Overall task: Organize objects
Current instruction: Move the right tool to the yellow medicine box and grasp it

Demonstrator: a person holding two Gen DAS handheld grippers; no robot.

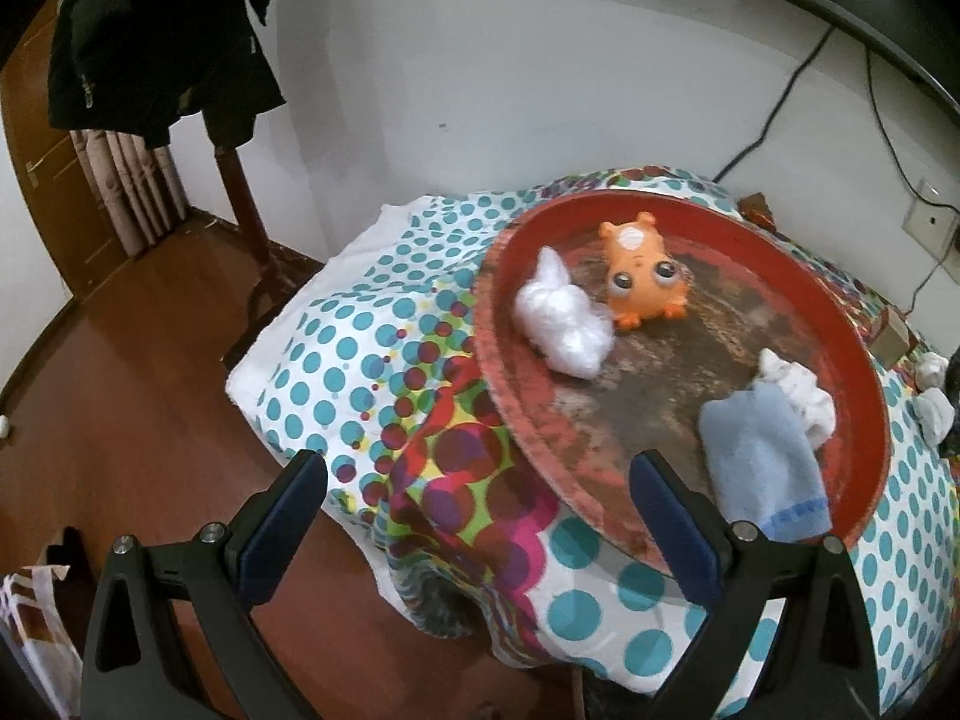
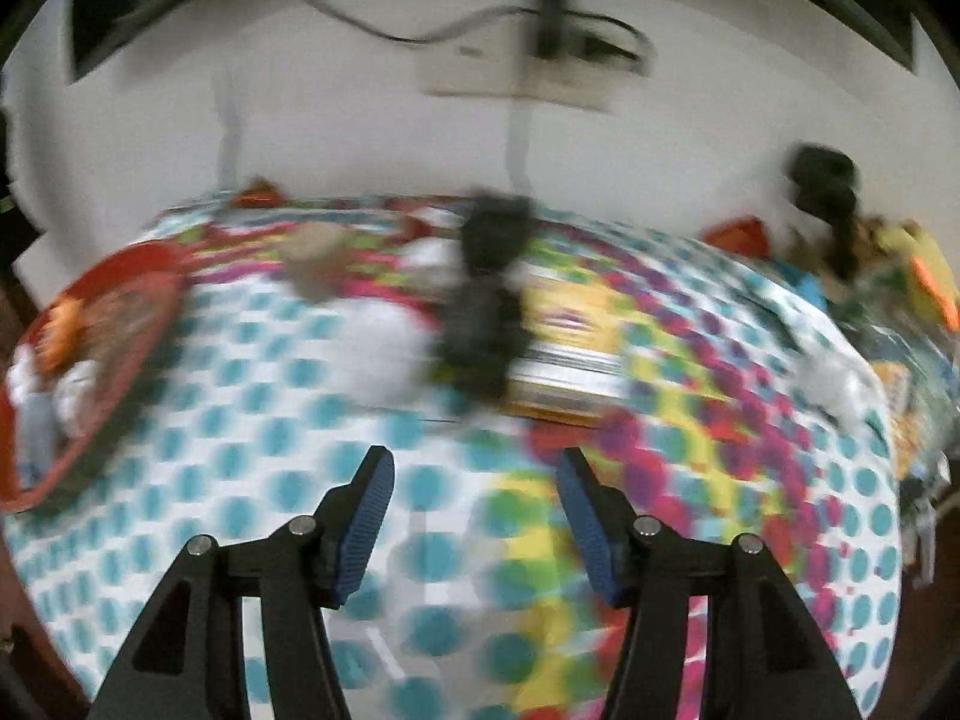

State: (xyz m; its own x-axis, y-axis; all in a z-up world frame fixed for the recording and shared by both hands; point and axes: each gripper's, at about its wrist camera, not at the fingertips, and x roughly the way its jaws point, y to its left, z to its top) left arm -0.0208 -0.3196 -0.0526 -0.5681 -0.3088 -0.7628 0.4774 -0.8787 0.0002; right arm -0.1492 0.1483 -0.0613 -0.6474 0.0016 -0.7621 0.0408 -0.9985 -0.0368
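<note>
White plaster wall (image 1: 480,72) at far side, with black cables (image 1: 774,114) running down to a wall socket (image 1: 930,222) at right. Reddish-brown wood floor (image 1: 138,360) at left and near; brown door (image 1: 36,180) far left, dark jacket (image 1: 162,30) hung on a dark wooden post (image 1: 243,204) beside it. Table draped in polka-dot cloth (image 1: 360,330), teal dots on white with a multicoloured patch.

Open dotted cloth (image 2: 252,420) ahead of right gripper (image 2: 474,516), nothing between its spread jaws. Further on blocked by black object (image 2: 486,312), white lump (image 2: 384,354), book stack (image 2: 564,372). Tray (image 1: 864,360) centre bare between orange toy (image 1: 642,270), white bag (image 1: 564,324), blue cloth (image 1: 762,456)
</note>
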